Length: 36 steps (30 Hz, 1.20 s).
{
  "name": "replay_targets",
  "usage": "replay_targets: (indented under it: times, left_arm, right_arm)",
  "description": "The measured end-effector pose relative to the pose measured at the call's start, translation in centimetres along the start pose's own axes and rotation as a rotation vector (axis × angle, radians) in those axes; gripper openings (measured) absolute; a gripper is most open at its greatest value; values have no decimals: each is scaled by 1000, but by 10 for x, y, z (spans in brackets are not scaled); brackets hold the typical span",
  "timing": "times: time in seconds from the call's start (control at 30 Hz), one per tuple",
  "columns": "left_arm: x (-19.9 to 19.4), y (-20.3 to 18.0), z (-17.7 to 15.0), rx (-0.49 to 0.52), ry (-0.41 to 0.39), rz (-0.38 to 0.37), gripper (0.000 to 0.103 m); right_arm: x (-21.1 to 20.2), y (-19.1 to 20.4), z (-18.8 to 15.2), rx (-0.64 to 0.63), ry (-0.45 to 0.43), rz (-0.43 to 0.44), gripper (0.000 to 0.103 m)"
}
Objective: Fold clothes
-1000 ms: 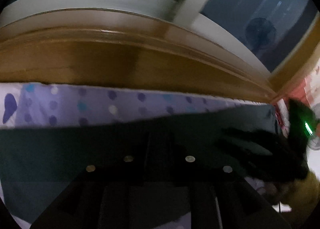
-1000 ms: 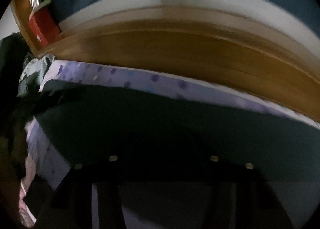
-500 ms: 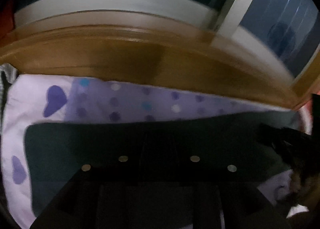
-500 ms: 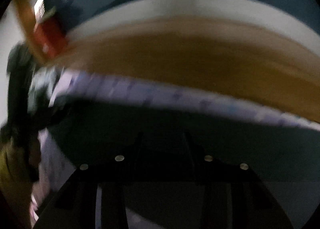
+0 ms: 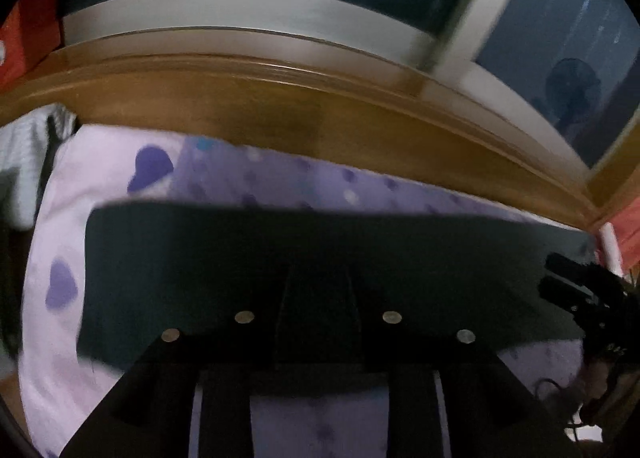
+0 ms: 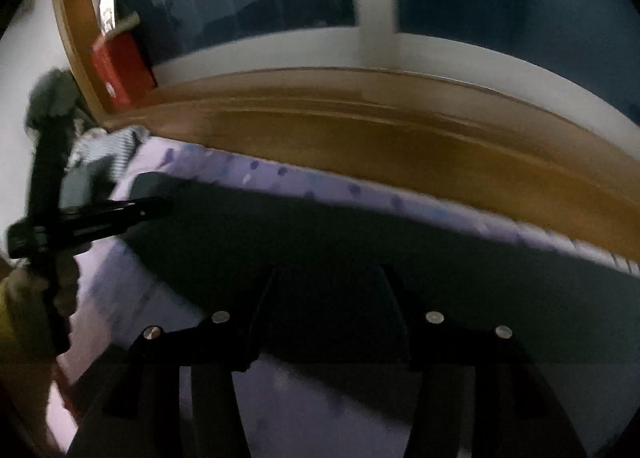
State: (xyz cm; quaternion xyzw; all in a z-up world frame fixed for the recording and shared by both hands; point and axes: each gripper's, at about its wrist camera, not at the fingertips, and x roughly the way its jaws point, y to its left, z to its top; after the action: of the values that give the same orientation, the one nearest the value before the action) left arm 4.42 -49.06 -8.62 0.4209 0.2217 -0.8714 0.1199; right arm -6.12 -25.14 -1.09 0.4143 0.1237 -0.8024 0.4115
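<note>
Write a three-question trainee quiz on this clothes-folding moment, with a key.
1. True or false: the dark garment lies on a sheet printed with hearts and dots.
2. What stands just beyond the sheet's far edge? A) wooden board B) mirror C) sofa
3. Fill in: in the right wrist view, the left gripper reaches the garment at its ____ end.

Key: 1 true; 2 A; 3 left
</note>
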Motion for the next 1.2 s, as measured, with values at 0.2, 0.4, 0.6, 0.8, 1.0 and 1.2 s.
replay_targets:
  times: [0.2, 0.4, 0.6, 0.8, 1.0, 1.2]
  left_arm:
    - [-48, -16, -27, -20, -2, -5, 32]
    - [-65, -43, -73, 41, 63, 117, 33]
    - [-79, -53, -100, 151, 133, 167, 33]
    - [-86, -27, -102, 205, 144, 120, 33]
    - [-81, 12, -94, 329, 176, -11, 33]
    - [-73, 46, -88, 483, 266, -177, 33]
  right_arm:
    - [-105, -37, -68, 102, -73, -8, 59]
    - [-166, -34, -147, 141, -118, -56, 62]
    - [-166, -10, -193, 192, -79, -22, 62]
    - [-158, 45, -207, 176, -72, -31, 62]
    - [-140, 102, -203, 255, -112, -129, 62]
    - [-102, 181, -187, 373, -118, -200, 62]
